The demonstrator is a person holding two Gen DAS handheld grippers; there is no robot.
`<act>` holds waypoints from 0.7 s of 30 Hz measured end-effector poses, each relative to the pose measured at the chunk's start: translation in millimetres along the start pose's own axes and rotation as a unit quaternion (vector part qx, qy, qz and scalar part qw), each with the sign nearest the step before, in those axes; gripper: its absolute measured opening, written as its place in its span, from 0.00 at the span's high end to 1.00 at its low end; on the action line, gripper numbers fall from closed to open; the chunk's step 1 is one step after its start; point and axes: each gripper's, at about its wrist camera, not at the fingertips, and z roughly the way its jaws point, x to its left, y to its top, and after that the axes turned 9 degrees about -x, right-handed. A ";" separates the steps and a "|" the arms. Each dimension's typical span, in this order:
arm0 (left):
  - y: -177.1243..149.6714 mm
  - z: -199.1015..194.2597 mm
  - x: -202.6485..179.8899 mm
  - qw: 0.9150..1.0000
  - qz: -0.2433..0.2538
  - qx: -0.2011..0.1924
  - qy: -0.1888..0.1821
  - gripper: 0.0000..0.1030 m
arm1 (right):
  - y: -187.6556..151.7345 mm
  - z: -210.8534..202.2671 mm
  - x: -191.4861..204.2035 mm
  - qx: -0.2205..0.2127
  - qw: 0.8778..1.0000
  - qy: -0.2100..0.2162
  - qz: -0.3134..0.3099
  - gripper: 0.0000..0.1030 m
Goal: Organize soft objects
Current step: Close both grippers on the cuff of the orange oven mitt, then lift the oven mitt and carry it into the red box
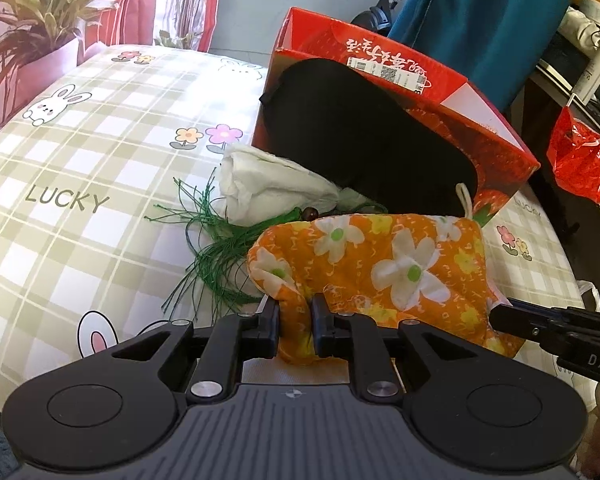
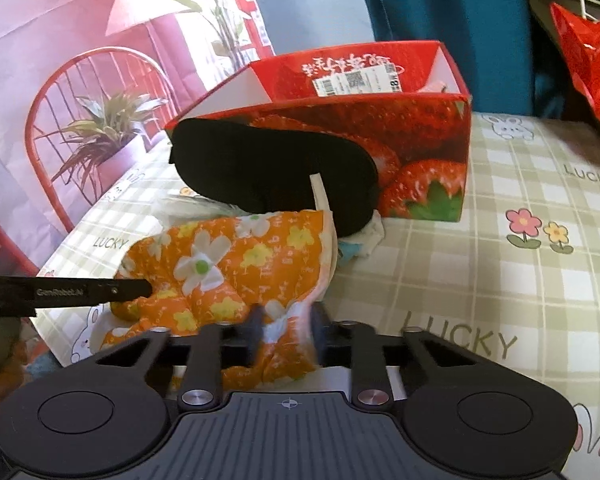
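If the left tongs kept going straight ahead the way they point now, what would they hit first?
The left tongs are already pinching the orange floral fabric, so that comes first. Beyond it, probably the black eye mask leaning on the red strawberry box, though depth is unclear.

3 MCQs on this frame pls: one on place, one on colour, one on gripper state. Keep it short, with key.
1. Where is the black eye mask?
A. flat inside the box
B. leaning on the outside of the strawberry box
C. under the tablecloth

2. What colour is the tassel beside the white cloth?
A. green
B. blue
C. pink

3. What are the two grippers doing?
A. both open in the air
B. only the left grips
C. both pinch the orange floral cloth

Key: B, the mask rests against the box front; A, its threads are green; C, the left gripper and the right gripper each have cloth between their fingers.
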 end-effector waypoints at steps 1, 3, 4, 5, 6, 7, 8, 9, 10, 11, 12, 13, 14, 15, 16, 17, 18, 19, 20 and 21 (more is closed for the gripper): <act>-0.4 0.3 0.0 1.000 0.000 0.000 0.000 0.83 | 0.1 -0.8 0.5 -0.001 1.000 0.002 0.000 0.85; -1.7 0.8 -0.5 1.000 0.001 0.003 -0.001 0.83 | -0.4 -1.1 0.8 -0.003 1.000 0.006 0.001 0.84; -2.4 1.7 -0.2 1.000 0.001 0.003 -0.001 0.83 | -0.8 0.0 0.4 0.000 1.000 0.004 0.002 0.82; -3.0 2.1 -0.2 1.000 0.001 0.004 -0.002 0.83 | -1.9 0.9 -0.2 0.001 1.000 0.003 0.004 0.80; -3.6 2.8 0.2 1.000 0.001 0.005 -0.002 0.82 | -3.2 2.1 -1.3 0.002 1.000 0.002 0.009 0.78; -3.5 4.4 0.1 1.000 -0.001 0.006 -0.003 0.82 | -4.3 3.4 -2.9 0.005 1.000 0.001 0.014 0.74; -3.8 4.6 0.4 1.000 -0.003 0.007 -0.003 0.82 | -5.7 4.8 -4.6 0.008 1.000 -0.001 0.018 0.71; -3.8 4.7 0.6 1.000 -0.004 0.007 -0.003 0.82 | -6.8 5.9 -6.3 0.011 1.000 -0.003 0.024 0.70; -3.9 4.9 0.4 1.000 -0.004 0.007 -0.003 0.82 | -7.7 6.7 -7.9 0.014 0.999 -0.005 0.031 0.68; -4.0 5.1 0.4 1.000 -0.005 0.007 -0.003 0.82 | -8.6 7.1 -9.4 0.015 0.999 -0.005 0.037 0.67; -4.2 5.4 0.3 1.000 -0.005 0.007 -0.003 0.82 | -9.7 7.5 -11.1 0.016 0.999 -0.005 0.043 0.67; -4.2 5.2 0.3 1.000 -0.005 0.006 -0.003 0.82 | -9.8 8.1 -12.1 0.018 0.999 -0.005 0.048 0.67; -4.3 6.0 0.5 1.000 -0.005 0.006 -0.003 0.82 | -10.3 8.6 -13.5 0.019 0.998 -0.003 0.053 0.67; -4.4 6.1 0.7 1.000 -0.006 0.006 -0.003 0.82 | -11.6 9.0 -13.8 0.020 0.998 -0.002 0.056 0.67; -4.4 5.7 0.1 1.000 -0.005 0.005 -0.002 0.82 | -12.0 9.5 -13.8 0.022 0.998 0.000 0.056 0.72; -4.5 5.8 -0.5 1.000 -0.004 0.005 -0.002 0.82 | -12.3 9.2 -13.5 0.022 0.998 0.002 0.054 0.80; -4.7 5.6 -1.2 1.000 -0.003 0.003 -0.002 0.82 | -11.7 8.1 -12.2 0.019 0.999 0.002 0.049 0.85; -5.1 5.1 -1.7 1.000 -0.003 0.002 -0.002 0.83 | -10.4 6.7 -10.4 0.017 0.999 -0.001 0.040 0.88; -4.9 4.4 -1.5 1.000 -0.004 0.001 -0.002 0.83 | -8.6 4.8 -8.1 0.013 0.999 -0.001 0.030 0.89; -3.7 3.1 -1.0 1.000 -0.006 -0.002 -0.003 0.83 | -6.7 2.5 -6.5 0.009 1.000 0.001 0.025 0.90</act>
